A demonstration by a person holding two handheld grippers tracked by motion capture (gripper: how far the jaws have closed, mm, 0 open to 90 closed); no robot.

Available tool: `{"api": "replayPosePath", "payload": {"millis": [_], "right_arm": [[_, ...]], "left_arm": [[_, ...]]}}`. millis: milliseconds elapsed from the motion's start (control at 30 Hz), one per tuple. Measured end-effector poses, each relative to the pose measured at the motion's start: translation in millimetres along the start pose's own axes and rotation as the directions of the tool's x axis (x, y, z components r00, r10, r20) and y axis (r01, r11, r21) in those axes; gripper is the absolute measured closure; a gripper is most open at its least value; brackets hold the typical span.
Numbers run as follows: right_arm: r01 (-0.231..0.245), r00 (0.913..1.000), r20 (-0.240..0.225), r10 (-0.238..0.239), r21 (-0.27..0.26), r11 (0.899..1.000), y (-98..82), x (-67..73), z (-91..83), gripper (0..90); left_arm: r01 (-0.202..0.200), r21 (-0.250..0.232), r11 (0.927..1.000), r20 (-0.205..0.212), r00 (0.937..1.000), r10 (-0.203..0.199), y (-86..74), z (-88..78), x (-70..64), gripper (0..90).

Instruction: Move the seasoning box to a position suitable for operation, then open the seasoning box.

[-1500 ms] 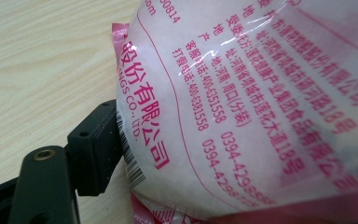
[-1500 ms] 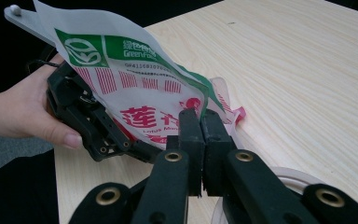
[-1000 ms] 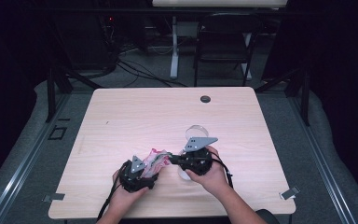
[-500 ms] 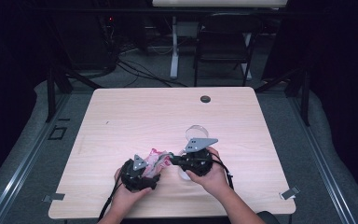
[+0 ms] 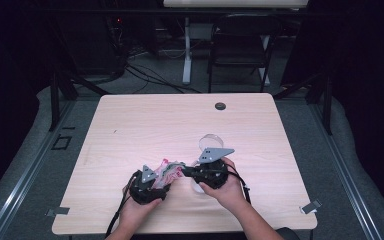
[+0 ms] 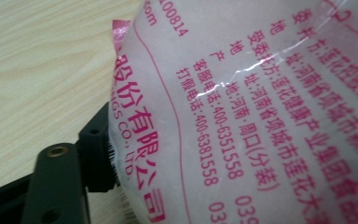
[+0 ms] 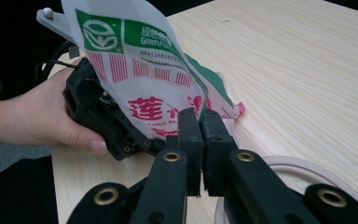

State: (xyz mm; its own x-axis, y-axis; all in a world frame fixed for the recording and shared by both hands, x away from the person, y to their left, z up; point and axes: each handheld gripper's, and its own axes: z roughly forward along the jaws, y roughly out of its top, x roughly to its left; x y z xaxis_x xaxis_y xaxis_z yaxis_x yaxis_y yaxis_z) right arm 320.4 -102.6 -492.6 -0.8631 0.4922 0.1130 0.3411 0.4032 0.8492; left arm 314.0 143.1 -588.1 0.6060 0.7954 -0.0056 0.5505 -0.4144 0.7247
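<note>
White plastic packet sits at six o'clock on the table. The right gripper pinches its edge, jaws nearly shut; the left gripper, just closing slightly, spans its body. Opposing pulls could tear it, spilling contents beside the bowl.

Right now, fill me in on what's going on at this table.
A person works a printed plastic packet between two handheld grippers near the table's front edge. The right gripper is shut on the packet's edge. The left gripper has the packet's other end between its jaws, which have just been closing. A clear bowl sits beside the right hand.
</note>
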Motion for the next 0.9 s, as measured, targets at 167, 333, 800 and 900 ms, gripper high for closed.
{"api": "replayPosePath", "payload": {"millis": [167,333,800,900], "right_arm": [[-0.005,1.0000,0.005,0.005,-0.006,1.000,-0.8,-0.8,-1.9,88.1],[-0.013,0.9999,0.007,0.013,-0.002,1.000,-3.0,-2.4,-3.0,87.9],[-0.017,0.9998,0.006,0.017,-0.013,1.000,-5.5,-2.9,-7.7,81.8],[-0.016,0.9998,0.009,0.017,-0.017,1.000,-5.4,-3.2,-9.2,80.3]], "left_arm": [[0.002,-0.008,1.0000,-0.002,1.0000,-0.002,-0.1,-0.5,1.6,40.2],[-0.012,-0.021,0.9997,-0.013,0.9998,0.012,-0.2,-1.0,1.4,47.1],[-0.054,-0.016,0.9984,-0.012,0.9985,0.054,5.6,-9.1,0.0,58.2],[-0.074,-0.015,0.9971,-0.021,0.9971,0.074,7.0,-10.4,-1.7,58.4]]}}
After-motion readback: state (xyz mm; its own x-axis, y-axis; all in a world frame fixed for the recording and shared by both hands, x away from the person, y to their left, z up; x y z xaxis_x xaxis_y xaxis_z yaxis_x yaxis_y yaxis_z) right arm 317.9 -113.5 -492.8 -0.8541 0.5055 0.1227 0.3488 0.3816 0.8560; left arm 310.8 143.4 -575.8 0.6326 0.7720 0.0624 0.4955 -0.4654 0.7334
